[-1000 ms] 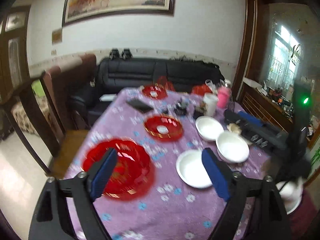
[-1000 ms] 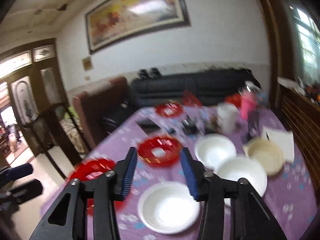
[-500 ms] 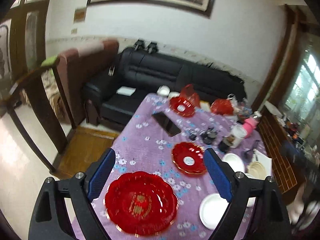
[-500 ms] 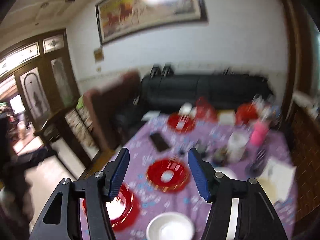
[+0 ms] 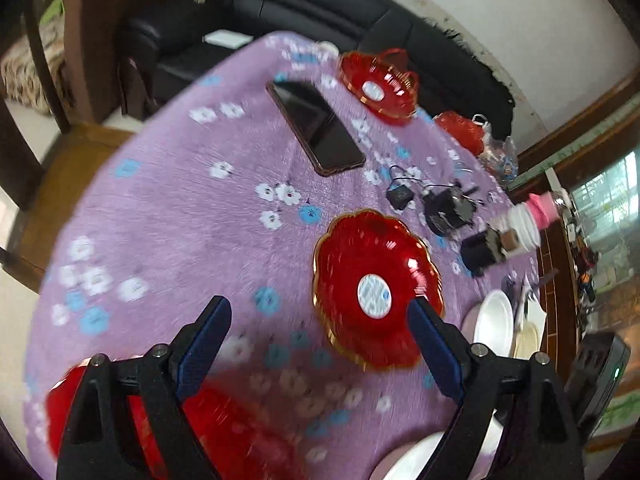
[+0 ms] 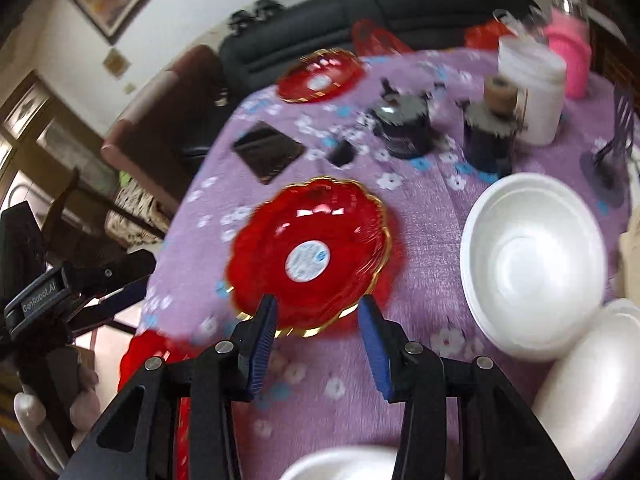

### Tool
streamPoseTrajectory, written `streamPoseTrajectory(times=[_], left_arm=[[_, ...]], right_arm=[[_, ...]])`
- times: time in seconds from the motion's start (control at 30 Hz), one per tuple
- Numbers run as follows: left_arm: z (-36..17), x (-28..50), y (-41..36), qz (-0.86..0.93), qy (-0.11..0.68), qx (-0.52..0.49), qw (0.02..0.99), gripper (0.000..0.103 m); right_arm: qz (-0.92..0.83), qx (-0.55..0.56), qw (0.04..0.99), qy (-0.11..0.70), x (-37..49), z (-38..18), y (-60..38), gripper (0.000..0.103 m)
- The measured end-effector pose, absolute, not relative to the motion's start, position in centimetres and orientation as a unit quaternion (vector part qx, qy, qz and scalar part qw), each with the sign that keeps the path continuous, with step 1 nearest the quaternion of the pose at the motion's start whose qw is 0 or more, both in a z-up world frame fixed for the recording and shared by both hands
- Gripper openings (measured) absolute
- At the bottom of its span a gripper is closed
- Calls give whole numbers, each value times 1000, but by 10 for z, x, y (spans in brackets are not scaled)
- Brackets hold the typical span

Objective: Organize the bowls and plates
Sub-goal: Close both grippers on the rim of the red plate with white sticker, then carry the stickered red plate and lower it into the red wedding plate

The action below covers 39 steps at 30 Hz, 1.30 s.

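A red scalloped plate (image 5: 376, 288) with a gold rim lies mid-table; it also shows in the right wrist view (image 6: 310, 254). My left gripper (image 5: 318, 318) is open and empty above the cloth, its right finger over the plate's near edge. My right gripper (image 6: 318, 312) is open and empty, just short of the plate's near rim. A larger red plate (image 5: 216, 428) lies under the left gripper. Another red plate (image 5: 378, 88) sits at the far end. White bowls (image 6: 532, 264) stand to the right, another (image 6: 592, 388) nearer.
A purple flowered cloth (image 5: 180, 216) covers the table. A phone (image 5: 316, 126), chargers (image 5: 444, 208), dark jars (image 6: 408, 128), a white tub (image 6: 532, 88) and a pink cup (image 6: 570, 56) sit toward the far side. A sofa and chairs stand beyond. The left gripper shows at left (image 6: 100, 284).
Both grippers have dropped toward the table and closed in on the middle red plate. Both views now look down at the cloth rather than across the room.
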<state>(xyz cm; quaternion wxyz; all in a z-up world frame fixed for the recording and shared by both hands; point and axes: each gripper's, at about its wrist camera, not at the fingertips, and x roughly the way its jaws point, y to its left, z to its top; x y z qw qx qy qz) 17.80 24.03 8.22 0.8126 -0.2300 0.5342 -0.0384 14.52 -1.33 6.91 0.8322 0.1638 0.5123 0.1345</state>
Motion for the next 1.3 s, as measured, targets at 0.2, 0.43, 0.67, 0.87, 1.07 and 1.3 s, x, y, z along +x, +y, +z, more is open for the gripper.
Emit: streamPoseTrajectory(times=[0.2, 0.43, 0.67, 0.87, 1.07, 1.3], left_arm=[[51, 223, 229, -25, 551, -238, 799, 89], [20, 250, 222, -21, 578, -252, 776, 89], [15, 261, 210, -28, 584, -237, 776, 89], [15, 266, 197, -34, 589, -189, 785, 89], [17, 265, 180, -37, 595, -114, 795, 57], [26, 251, 197, -44, 575, -131, 807, 22]], right_arm=[[98, 124, 841, 517, 164, 51, -1, 46], [80, 106, 850, 509, 173, 41, 7, 46], [82, 124, 845, 514, 176, 33, 3, 47], [89, 133, 844, 512, 178, 26, 3, 47], [96, 134, 841, 515, 178, 24, 12, 22], [99, 155, 846, 501, 174, 31, 1, 19]])
